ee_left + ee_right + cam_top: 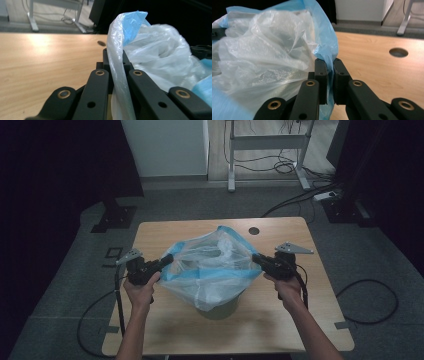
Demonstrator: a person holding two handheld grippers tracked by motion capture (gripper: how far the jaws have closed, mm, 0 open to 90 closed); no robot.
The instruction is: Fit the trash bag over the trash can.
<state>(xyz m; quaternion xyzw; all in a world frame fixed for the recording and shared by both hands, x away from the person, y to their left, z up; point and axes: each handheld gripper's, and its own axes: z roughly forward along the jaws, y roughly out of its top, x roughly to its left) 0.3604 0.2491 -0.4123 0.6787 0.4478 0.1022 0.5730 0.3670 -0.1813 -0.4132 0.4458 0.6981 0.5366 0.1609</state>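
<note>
A translucent white plastic bag (pixel 210 265) with a blue rim is stretched open over a small grey bin (pixel 221 311) at the middle of the wooden table (pixel 280 325). My left gripper (pixel 169 258) is shut on the bag's left rim; in the left gripper view the jaws (pixel 115 53) pinch a twisted strip of the bag (pixel 160 55). My right gripper (pixel 256 257) is shut on the right rim; in the right gripper view its jaws (pixel 330 61) clamp the blue edge of the bag (pixel 269 50). The bag hides most of the bin.
A round cable hole (pixel 254 230) sits near the table's far edge. Beyond the table stand a white cabinet (pixel 165 145) and a metal desk frame (pixel 265 142). Cables (pixel 370 300) lie on the grey floor to the right.
</note>
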